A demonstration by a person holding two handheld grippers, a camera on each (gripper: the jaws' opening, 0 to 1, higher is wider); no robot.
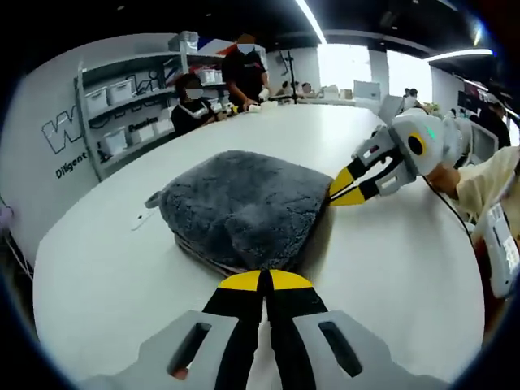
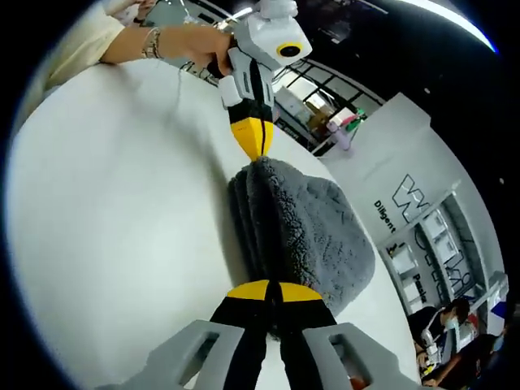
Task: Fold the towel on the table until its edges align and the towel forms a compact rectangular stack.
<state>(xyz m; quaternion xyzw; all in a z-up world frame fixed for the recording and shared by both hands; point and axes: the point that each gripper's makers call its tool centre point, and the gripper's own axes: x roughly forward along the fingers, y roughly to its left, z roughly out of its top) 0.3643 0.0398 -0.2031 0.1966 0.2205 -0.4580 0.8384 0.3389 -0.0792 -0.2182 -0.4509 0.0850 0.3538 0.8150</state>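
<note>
A grey fluffy towel (image 1: 244, 203) lies folded in several layers on the white table (image 1: 106, 268). In the left gripper view my left gripper (image 1: 264, 279) is shut at the towel's near edge, pinching it. From the right, my right gripper (image 1: 345, 188) meets the towel's far right corner, its yellow tips nearly together on the fabric. In the right gripper view the towel (image 2: 301, 227) stretches away from my right gripper (image 2: 272, 291), which is shut on its near end. The left gripper (image 2: 258, 150) is closed on the opposite end. The stacked layers show along the towel's left side.
Two people (image 1: 219, 81) are at the table's far end. Shelves with white bins (image 1: 122, 106) stand against the left wall. A person's hand and pale sleeve (image 1: 479, 183) hold the right gripper. Bare table (image 2: 106, 203) spreads left of the towel.
</note>
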